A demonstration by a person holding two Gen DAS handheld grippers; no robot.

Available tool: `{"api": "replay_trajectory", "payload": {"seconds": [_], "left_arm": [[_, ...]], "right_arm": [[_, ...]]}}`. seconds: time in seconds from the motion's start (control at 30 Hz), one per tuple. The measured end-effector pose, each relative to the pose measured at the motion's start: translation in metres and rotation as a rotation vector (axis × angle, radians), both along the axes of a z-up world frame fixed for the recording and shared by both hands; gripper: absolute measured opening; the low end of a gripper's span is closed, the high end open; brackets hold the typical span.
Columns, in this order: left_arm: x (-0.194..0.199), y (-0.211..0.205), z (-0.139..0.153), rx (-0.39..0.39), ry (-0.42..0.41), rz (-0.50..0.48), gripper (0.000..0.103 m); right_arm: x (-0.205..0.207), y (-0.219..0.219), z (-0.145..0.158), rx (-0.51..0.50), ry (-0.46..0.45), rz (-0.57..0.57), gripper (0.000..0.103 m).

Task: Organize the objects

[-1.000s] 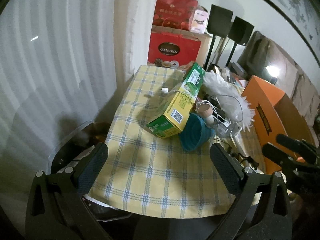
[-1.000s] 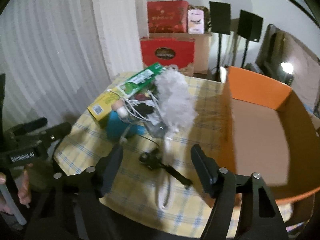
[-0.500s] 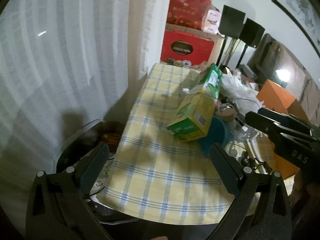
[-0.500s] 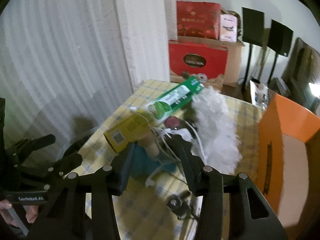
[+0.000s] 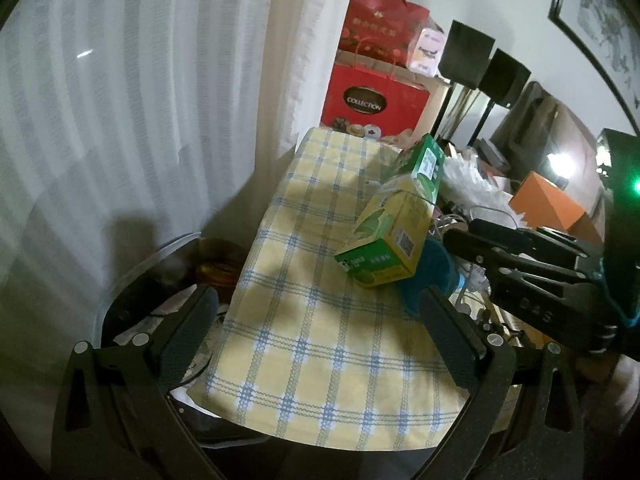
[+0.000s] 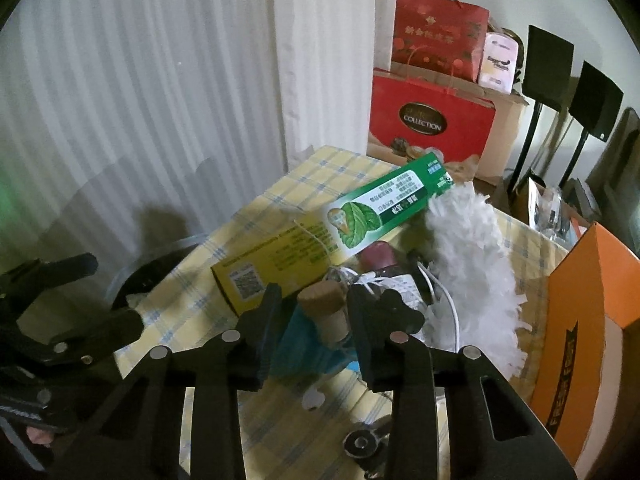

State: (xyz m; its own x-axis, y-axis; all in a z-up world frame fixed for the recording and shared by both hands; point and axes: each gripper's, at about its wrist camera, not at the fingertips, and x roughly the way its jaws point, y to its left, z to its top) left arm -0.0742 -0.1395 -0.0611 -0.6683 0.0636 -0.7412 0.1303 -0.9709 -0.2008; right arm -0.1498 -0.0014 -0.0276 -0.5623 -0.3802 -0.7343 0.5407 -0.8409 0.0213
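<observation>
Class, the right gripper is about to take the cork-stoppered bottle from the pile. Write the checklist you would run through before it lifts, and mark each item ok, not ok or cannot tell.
1. Cork lies between the closing right gripper fingers: ok.
2. Pads already pressing the bottle: cannot tell.
3. White cable clear of the bottle: not ok, it is tangled close by.
4. Green box stable: not ok, it leans on the yellow box.
5. Left gripper out of the way: ok, open over bare tablecloth.
6. Orange box has room: cannot tell.

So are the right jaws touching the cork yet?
Apart. The right wrist view shows the right gripper closing around the cork, with gaps on both sides.
</observation>
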Motion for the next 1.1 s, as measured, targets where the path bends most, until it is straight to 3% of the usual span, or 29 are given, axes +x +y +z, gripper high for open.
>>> {"api": "replay_trajectory", "payload": {"seconds": [0.3, 0.33, 0.5, 0.83, 1.1], "left_arm": [[0.002, 0.007, -0.001, 0.009, -0.008, -0.03, 0.099], [0.002, 0.007, -0.001, 0.01, -0.009, -0.034, 0.099], [0.003, 0.01, 0.0, 0.015, -0.01, -0.044, 0.099], [0.01, 0.026, 0.003, 0.044, -0.005, -0.11, 0.099], [0.011, 0.064, 0.002, 0.039, -0.007, -0.227, 0.099]], "right_arm": [[-0.007, -0.009, -0.006, 0.046, 0.007, 0.031, 0.032], [-0.009, -0.008, -0.007, 0.043, 0.0, 0.031, 0.025], [-0.013, -0.002, -0.005, -0.002, -0.024, 0.012, 0.025], [0.008, 0.038, 0.034, -0.15, -0.058, -0.026, 0.025], [0.042, 0.081, 0.064, -0.167, -0.012, -0.11, 0.025]]}}
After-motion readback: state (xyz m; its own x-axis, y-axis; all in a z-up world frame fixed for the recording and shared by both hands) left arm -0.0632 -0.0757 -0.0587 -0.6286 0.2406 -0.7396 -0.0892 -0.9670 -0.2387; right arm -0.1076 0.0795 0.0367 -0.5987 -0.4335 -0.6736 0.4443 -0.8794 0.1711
